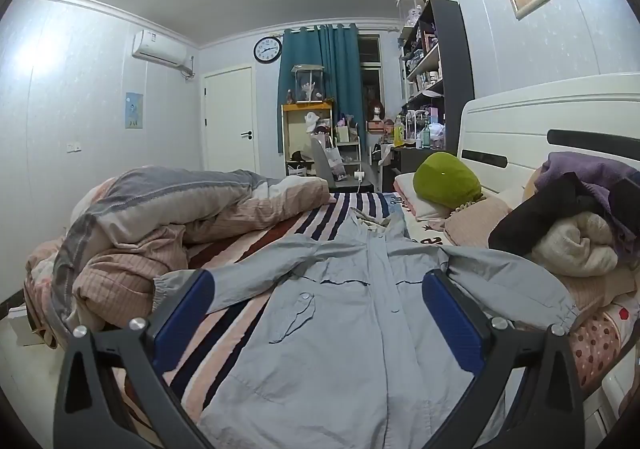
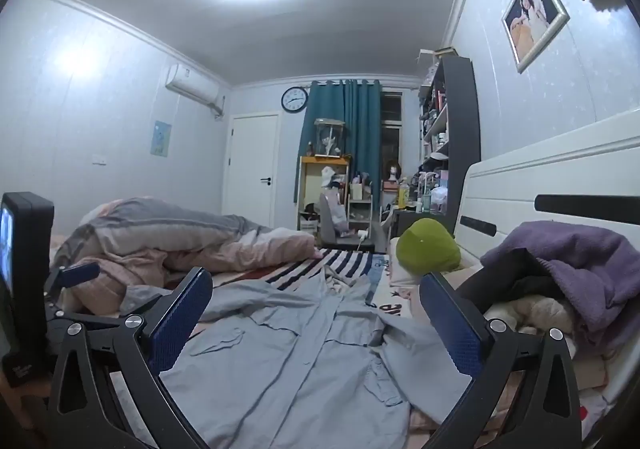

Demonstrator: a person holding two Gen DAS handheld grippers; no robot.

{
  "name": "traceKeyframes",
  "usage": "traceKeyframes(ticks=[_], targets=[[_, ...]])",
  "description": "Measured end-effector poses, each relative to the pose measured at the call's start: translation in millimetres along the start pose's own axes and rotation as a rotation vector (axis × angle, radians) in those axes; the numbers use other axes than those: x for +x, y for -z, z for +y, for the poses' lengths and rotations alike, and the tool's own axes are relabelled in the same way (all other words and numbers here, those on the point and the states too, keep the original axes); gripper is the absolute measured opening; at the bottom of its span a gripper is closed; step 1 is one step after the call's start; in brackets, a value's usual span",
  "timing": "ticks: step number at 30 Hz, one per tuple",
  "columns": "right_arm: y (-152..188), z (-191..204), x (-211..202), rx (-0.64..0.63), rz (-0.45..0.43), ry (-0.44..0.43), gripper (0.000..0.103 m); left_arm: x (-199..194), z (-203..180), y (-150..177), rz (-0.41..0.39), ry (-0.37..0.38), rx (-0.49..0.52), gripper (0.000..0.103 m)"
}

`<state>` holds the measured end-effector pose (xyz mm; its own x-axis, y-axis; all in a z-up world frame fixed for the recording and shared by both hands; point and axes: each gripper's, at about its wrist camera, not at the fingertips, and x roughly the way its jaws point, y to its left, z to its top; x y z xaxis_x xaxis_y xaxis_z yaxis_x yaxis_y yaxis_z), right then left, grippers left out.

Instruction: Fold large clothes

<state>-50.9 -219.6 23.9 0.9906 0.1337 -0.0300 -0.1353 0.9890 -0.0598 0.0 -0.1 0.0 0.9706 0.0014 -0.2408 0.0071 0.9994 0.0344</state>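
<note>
Both my left gripper [image 1: 318, 313] and right gripper [image 2: 316, 317] hang wide open and empty above the grey jacket [image 1: 340, 313] spread flat on the bed [image 1: 256, 313], so folding is not begun and I judge I must next seize a sleeve.

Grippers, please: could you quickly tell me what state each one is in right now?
Left gripper: open, holding nothing, above the grey jacket.
Right gripper: open, holding nothing, above the same jacket.
</note>
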Motion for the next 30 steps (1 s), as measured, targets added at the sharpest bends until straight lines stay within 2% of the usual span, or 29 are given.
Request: traceKeyframes(ticks=[9,30], targets=[[1.2,-5.7,1.8,0.022,0.01,-0.006,0.103,-0.7,-2.1,-0.8,-0.004,-0.002,-0.008,0.102],[7.7,7.9,9.3,0.015,0.054,-0.014,0.103,2.6,3.5,3.4,-0.001,-0.006,-0.033,0.102]])
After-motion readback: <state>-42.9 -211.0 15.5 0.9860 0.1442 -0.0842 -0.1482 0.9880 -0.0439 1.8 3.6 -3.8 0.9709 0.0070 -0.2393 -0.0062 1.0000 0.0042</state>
